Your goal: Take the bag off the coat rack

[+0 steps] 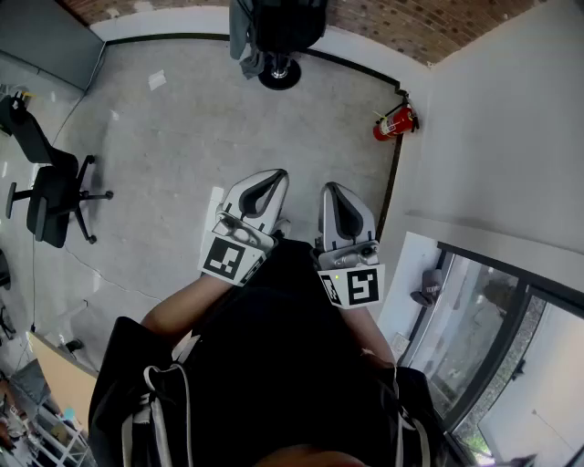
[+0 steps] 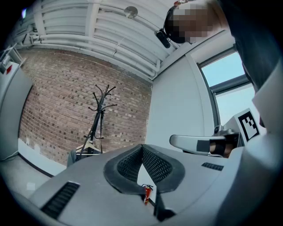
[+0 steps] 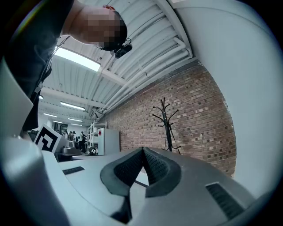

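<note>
The black coat rack (image 1: 278, 71) stands on the floor ahead at the brick wall, with a dark bag (image 1: 283, 20) and a grey piece hanging on it. From the left gripper view the coat rack (image 2: 100, 115) is far off with the bag (image 2: 78, 152) low on its pole. Bare upper hooks of the coat rack (image 3: 167, 122) show in the right gripper view. My left gripper (image 1: 276, 175) and right gripper (image 1: 328, 190) are held side by side near my body, far from the rack. Both are shut and empty, left gripper (image 2: 142, 147) and right gripper (image 3: 143, 149) each with pads meeting.
A red fire extinguisher (image 1: 394, 121) stands at the white wall on the right. A black office chair (image 1: 53, 195) is at the left. A window (image 1: 497, 347) lies at the lower right. Grey concrete floor (image 1: 182, 137) stretches between me and the rack.
</note>
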The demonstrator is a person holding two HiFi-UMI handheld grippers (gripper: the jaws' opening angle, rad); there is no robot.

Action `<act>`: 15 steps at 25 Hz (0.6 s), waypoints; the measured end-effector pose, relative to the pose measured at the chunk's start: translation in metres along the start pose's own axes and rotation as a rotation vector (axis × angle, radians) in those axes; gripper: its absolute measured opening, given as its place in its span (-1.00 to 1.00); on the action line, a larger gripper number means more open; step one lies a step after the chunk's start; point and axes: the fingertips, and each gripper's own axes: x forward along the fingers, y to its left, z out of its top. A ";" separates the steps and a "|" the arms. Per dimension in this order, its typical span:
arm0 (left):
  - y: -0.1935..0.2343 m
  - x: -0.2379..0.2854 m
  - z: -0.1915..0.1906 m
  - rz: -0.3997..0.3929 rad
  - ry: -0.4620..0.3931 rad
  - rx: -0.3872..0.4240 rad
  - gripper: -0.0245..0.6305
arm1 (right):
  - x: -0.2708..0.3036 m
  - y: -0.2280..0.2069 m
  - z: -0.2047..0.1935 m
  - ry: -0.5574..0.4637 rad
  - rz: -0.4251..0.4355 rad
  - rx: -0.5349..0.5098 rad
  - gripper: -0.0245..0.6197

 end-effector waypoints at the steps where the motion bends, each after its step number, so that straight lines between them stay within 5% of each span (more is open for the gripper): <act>1: -0.003 0.000 -0.001 0.002 -0.002 0.006 -0.87 | -0.003 -0.001 0.001 -0.005 0.001 -0.007 -0.86; 11: -0.010 -0.002 -0.013 0.047 0.021 0.006 -0.87 | -0.010 -0.003 -0.028 0.079 0.068 0.055 -0.86; 15: -0.006 -0.003 -0.011 0.032 0.024 0.015 -0.87 | -0.003 -0.005 -0.026 0.084 0.038 -0.023 -0.86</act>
